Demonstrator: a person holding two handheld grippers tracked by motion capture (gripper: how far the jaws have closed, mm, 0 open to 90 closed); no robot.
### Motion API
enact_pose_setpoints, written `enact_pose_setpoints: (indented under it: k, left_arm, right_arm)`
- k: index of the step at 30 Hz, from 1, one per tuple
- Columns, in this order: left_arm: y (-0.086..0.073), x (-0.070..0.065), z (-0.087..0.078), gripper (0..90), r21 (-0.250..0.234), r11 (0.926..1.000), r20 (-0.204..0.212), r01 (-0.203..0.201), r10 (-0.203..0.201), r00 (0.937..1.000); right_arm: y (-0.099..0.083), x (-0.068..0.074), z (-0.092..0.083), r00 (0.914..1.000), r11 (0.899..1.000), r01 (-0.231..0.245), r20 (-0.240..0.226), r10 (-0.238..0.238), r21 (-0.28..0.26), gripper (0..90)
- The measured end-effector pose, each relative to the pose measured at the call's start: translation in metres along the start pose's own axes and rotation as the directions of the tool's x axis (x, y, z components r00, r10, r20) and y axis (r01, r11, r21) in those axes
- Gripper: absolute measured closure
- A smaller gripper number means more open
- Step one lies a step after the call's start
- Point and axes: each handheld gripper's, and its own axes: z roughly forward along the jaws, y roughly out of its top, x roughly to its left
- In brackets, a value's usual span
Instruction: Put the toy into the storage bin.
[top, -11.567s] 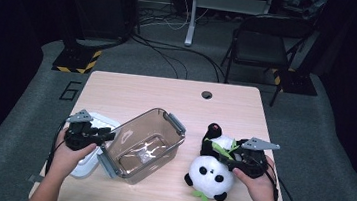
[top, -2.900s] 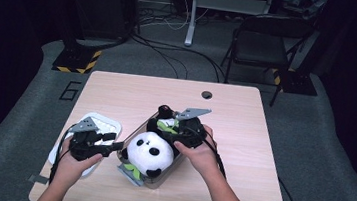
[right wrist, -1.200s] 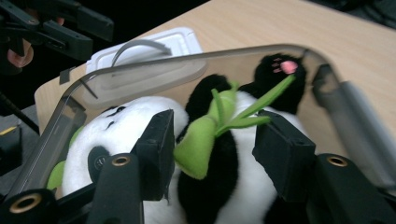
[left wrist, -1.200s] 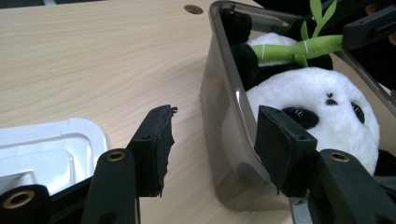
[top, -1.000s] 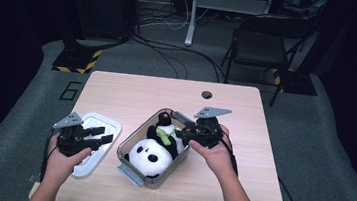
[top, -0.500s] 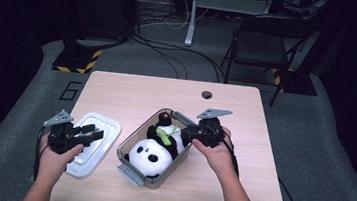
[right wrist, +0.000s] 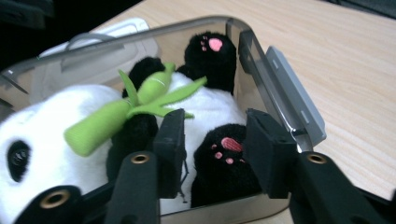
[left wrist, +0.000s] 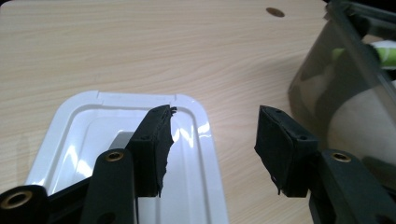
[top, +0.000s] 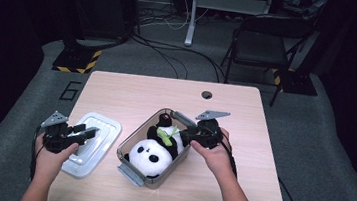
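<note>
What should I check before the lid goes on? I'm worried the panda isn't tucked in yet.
1. Panda inside the clear box: ok, lying in it, head toward the near end.
2. Nothing above the rim: cannot tell; the green bamboo and a black paw sit high.
3. Right gripper clear of the box: not ok, its jaws straddle a foot, and have just been opening.
4. Left gripper on the white lid: not ok, jaws open above it, not gripping.
5. Lid free to lift: ok, lying flat beside the box with nothing on it.
</note>
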Motion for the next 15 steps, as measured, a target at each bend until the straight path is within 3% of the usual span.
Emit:
enact_pose_setpoints:
  k: [4, 11, 15]
  left_arm:
    - [-0.007, 0.009, 0.005, 46.5, 0.000, 0.9999, -0.040, -0.011, 0.011, 0.9991]
    - [-0.017, 0.022, 0.014, 46.8, 0.054, 0.9985, -0.095, 0.010, -0.005, 0.9955]
    - [-0.021, 0.026, 0.019, 46.7, 0.071, 0.9975, -0.130, 0.003, 0.006, 0.9915]
  right_arm:
    - [0.000, 0.003, -0.008, 0.9999, 1.000, 0.011, -0.003, -0.011, -0.027, 56.2]
    - [-0.002, 0.007, -0.023, 0.9998, 0.998, 0.017, -0.001, -0.017, -0.065, 55.5]
    - [-0.004, 0.006, -0.028, 1.0000, 0.997, 0.010, 0.002, -0.010, -0.072, 55.5]
